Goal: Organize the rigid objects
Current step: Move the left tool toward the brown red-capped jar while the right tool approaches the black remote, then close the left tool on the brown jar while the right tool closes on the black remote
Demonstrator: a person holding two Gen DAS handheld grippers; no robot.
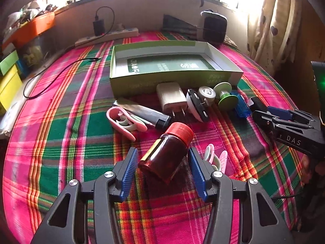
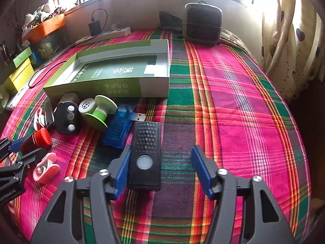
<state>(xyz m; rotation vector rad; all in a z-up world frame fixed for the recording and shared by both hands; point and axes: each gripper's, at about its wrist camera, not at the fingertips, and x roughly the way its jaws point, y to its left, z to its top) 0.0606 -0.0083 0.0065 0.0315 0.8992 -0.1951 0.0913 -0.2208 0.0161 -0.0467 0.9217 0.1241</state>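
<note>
A brown bottle with a red cap (image 1: 166,152) lies on the plaid cloth between the open blue pads of my left gripper (image 1: 163,158); neither pad touches it. It also shows in the right wrist view (image 2: 36,140). A black flashlight-like device (image 2: 145,152) lies between the open pads of my right gripper (image 2: 160,158), touching the left pad (image 2: 122,166). The right gripper shows in the left wrist view (image 1: 270,114). An open green box (image 1: 174,65), empty inside, sits behind the clutter.
Before the box lie a white charger (image 1: 171,97), a grey-black lighter (image 1: 142,111), a black disc (image 1: 198,105), a green spool (image 1: 225,96), a blue USB tester (image 2: 118,128) and pink clips (image 1: 124,122). A black speaker (image 2: 202,24) and power strip (image 1: 107,36) stand behind.
</note>
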